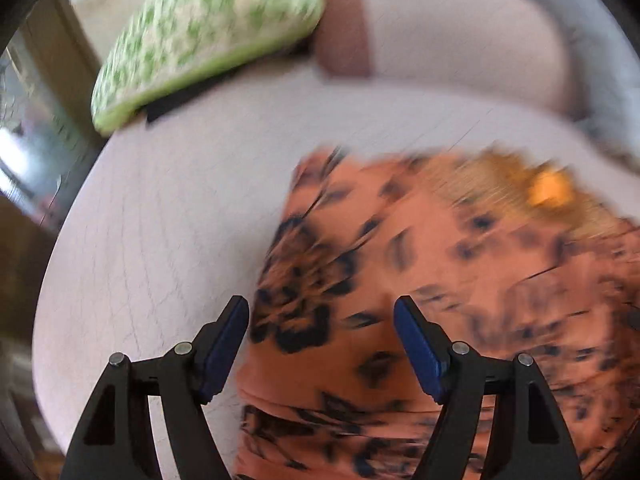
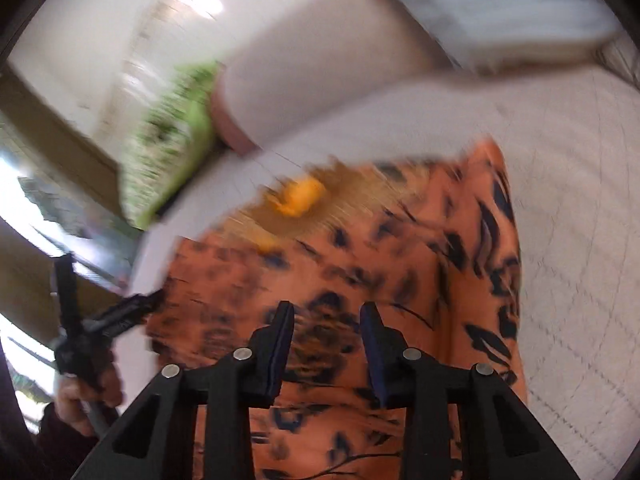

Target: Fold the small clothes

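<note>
Orange garment w/ black floral print lies spread on the pale sofa seat, and everything else sits relative to it. Both views are motion-blurred, so fine detail is lost. Left gripper hovers over the garment's left edge, jaws wide apart, nothing between the blue pads; one finger is over bare seat, the other over cloth. Right gripper is above the garment's near-middle, jaws parted but narrower, also empty; can't tell if either tip touches fabric. In the right wrist view the left gripper shows at the garment's left border, w/ the person's hand on its handle. At the garment's far end there's a yellowish neckline area w/ a bright orange tag or patch, too blurred to ID. Beyond that far end: green patterned cushion to the left, pale backrest cushion behind. Progress, as a judgement: early. Cloth looks mostly laid out flat, maybe one soft crease or lapped layer across the near end, but no clear finished fold, and nothing gripped. Still left: grab edges or corners, bring sides over, halve it, tidy.
</note>
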Available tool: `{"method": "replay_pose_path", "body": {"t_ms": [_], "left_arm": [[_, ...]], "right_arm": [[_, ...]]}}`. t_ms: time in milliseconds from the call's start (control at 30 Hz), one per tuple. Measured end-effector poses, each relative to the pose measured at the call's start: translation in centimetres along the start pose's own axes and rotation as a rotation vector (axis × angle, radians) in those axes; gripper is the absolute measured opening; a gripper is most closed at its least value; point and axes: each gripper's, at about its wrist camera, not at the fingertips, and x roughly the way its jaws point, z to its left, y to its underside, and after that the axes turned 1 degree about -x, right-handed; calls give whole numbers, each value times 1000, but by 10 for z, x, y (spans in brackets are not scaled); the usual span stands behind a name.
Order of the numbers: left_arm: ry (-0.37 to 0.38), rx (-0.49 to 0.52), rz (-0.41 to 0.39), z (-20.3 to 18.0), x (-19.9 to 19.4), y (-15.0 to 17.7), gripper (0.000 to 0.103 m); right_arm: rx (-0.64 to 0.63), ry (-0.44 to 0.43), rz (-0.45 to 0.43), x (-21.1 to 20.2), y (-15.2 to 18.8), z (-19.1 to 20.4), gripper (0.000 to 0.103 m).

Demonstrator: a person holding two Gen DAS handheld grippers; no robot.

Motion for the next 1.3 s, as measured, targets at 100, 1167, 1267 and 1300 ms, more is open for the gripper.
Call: {"method": "replay_pose_path", "body": {"t_ms": [100,1167,1267,1300], "left_arm": [[61,-104,61,19,13,5,76],[114,-44,3,143,-131,215,77],[131,-26,9,153,-129,239,77],[146,-29,17,155,-127,247,77]], "right_arm": [[87,45,71,18,2,-22,28],[-108,-41,-96,-166,129,-7,73],[-85,3,-85,-192,160,-28,73],[-70,12,-77,-197,170,-34,73]]}}
